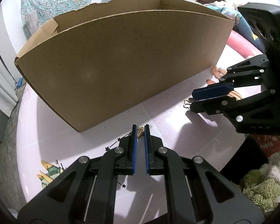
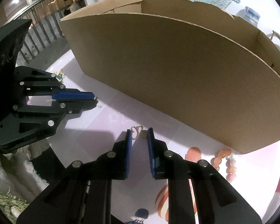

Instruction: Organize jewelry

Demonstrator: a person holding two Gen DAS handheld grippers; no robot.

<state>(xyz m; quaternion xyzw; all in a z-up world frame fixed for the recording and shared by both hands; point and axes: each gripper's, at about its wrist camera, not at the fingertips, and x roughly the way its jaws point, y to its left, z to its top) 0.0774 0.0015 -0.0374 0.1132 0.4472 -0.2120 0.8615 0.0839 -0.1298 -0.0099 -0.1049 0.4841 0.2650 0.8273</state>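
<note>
Black linkage arms fill the bottom of the left wrist view, running up to the left gripper [image 1: 140,130], whose blue-padded jaws stand a narrow gap apart. A small gold owl-shaped pendant [image 1: 140,131] sits between the tips, low on the pale pink tabletop [image 1: 46,130]; whether the pads actually press on it cannot be told. Just behind the pendant, the near corner of a large open cardboard box [image 1: 121,61] rests on the tabletop and takes up most of the view. To the right, the right gripper [image 1: 193,99] reaches in from the side with its jaws nearly together, tips just beside a thin gold butterfly charm [image 1: 187,103] lying on the tabletop. Printed stars and a cartoon drawing mark the surface near the left gripper.

Seen from the right wrist, the right gripper [image 2: 139,133] has its jaws apart, wider than the charm. The butterfly charm [image 2: 137,131] lies flat on the tabletop [image 2: 102,115] between the tips, nearer the left pad and not clamped. The cardboard box [image 2: 177,71] stands close behind it, its long wall curving across the view. At the left, the left gripper [image 2: 94,99] points toward the box with jaws close together, and a small bit of metal shows at their tips. A bracelet of orange and pale beads [image 2: 227,160] lies on the tabletop against the box's near wall, to the right of the right gripper.
</note>
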